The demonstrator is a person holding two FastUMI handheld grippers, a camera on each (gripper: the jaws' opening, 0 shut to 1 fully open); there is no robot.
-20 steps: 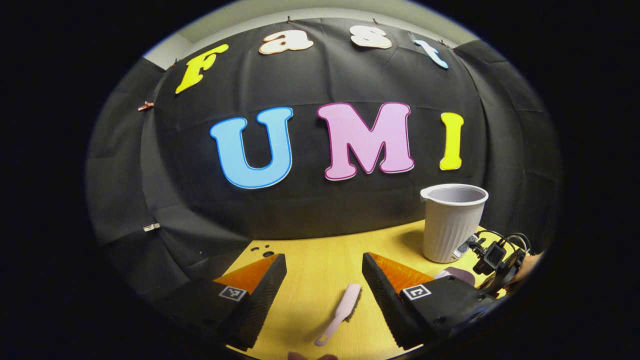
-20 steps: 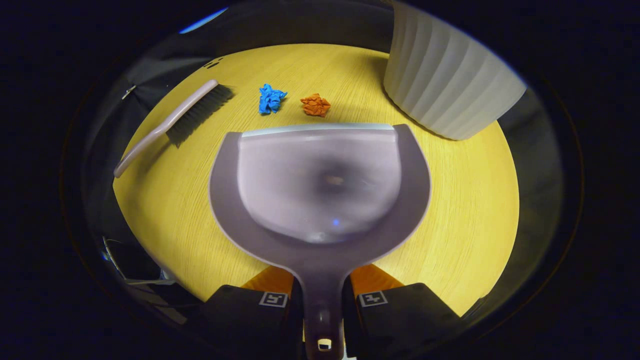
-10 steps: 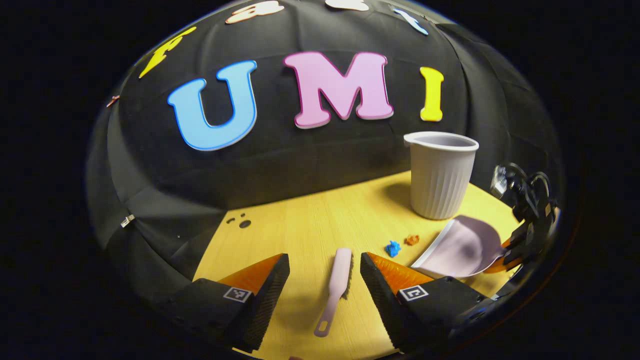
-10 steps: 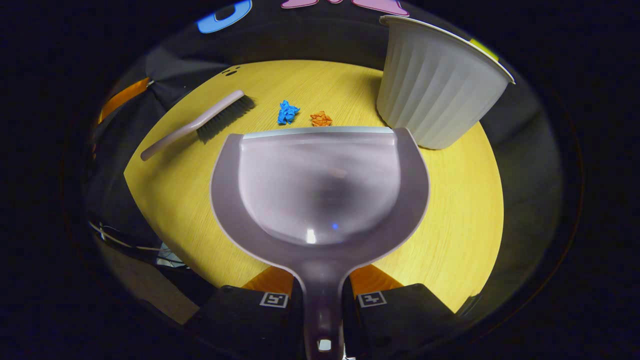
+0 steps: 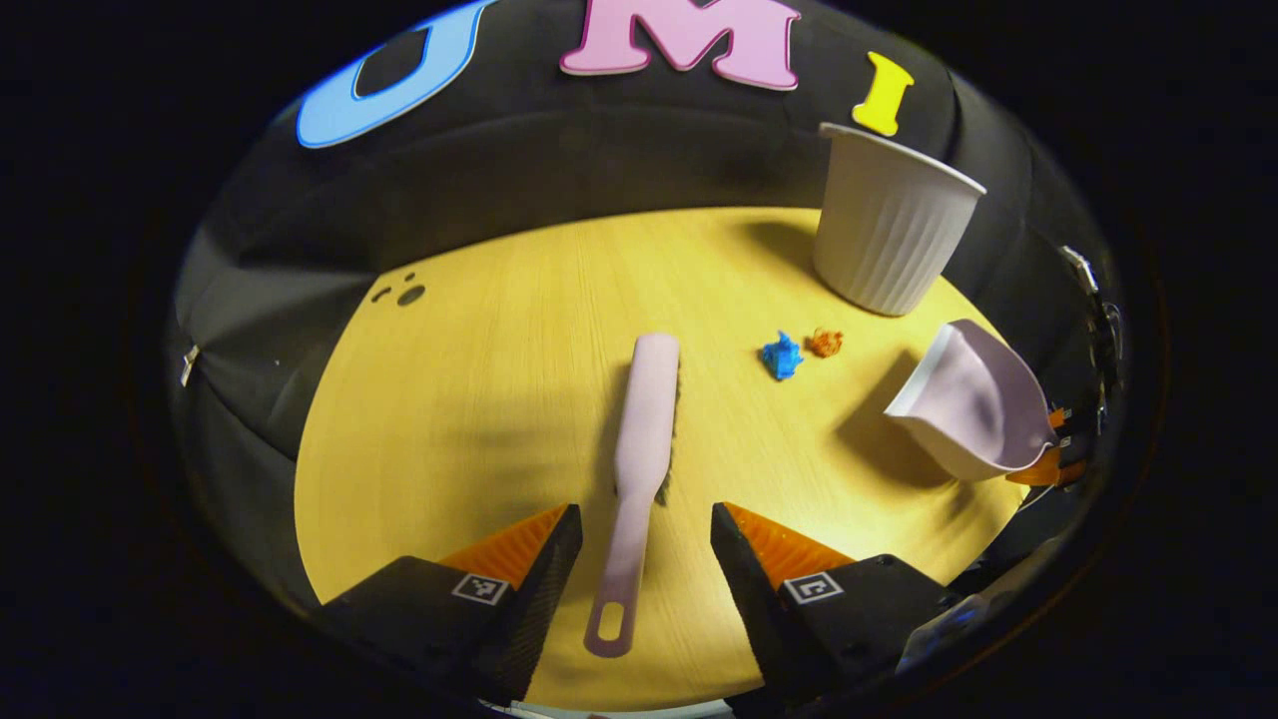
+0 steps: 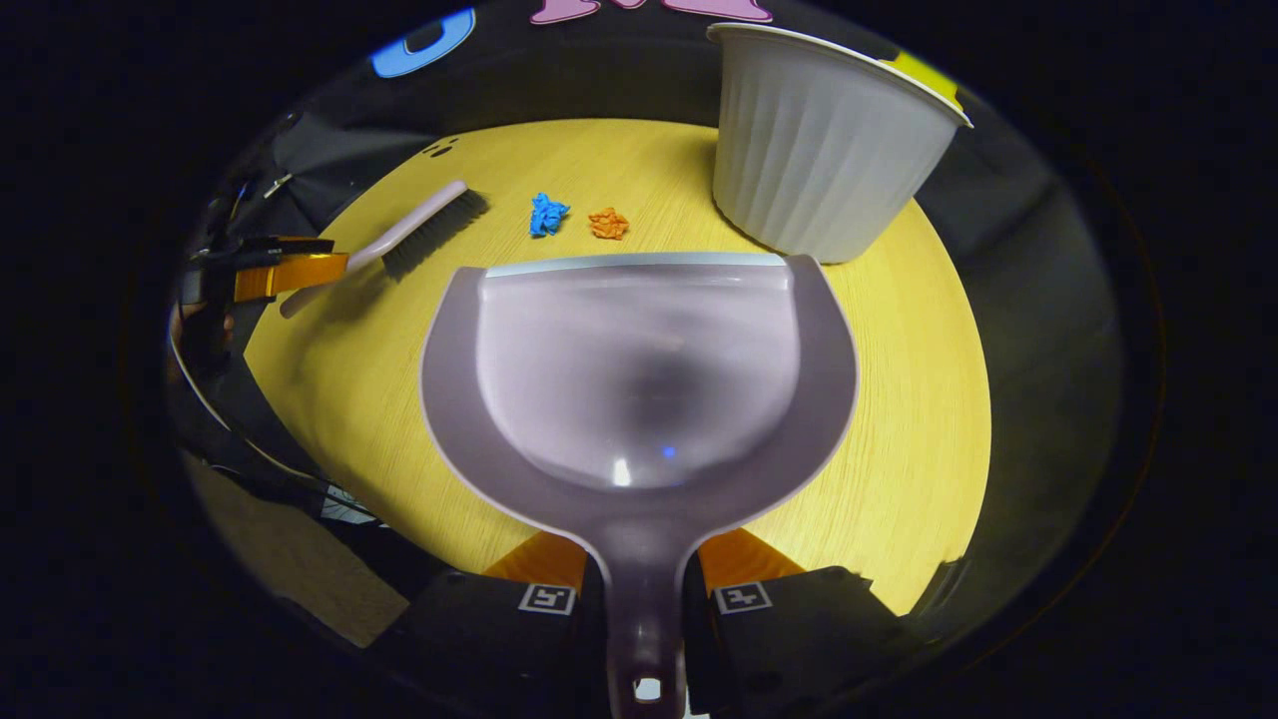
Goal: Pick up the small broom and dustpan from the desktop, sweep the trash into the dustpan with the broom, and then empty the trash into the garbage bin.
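A pale pink broom (image 5: 641, 449) lies on the yellow desktop (image 5: 479, 399), its handle running back between the fingers of my left gripper (image 5: 639, 529), which is open and hovers above it. My right gripper (image 6: 641, 589) is shut on the handle of the mauve dustpan (image 6: 639, 369), held off the table. That dustpan (image 5: 973, 404) hangs tilted at the right in the left gripper view. A blue paper wad (image 5: 782, 356) and an orange wad (image 5: 825, 342) lie between broom and dustpan. The broom (image 6: 399, 245), the blue wad (image 6: 547, 214) and the orange wad (image 6: 607, 223) sit beyond the dustpan's lip.
A white ribbed bin (image 5: 889, 235) stands at the back right of the table, close to the wads; it is also large in the right gripper view (image 6: 819, 150). Black cloth walls surround the table. The left gripper (image 6: 275, 272) appears at the table's left edge.
My left gripper has tilted down and moved forward over the broom, so the handle now lies between its fingers. The right gripper has lifted the dustpan and drawn back a little.
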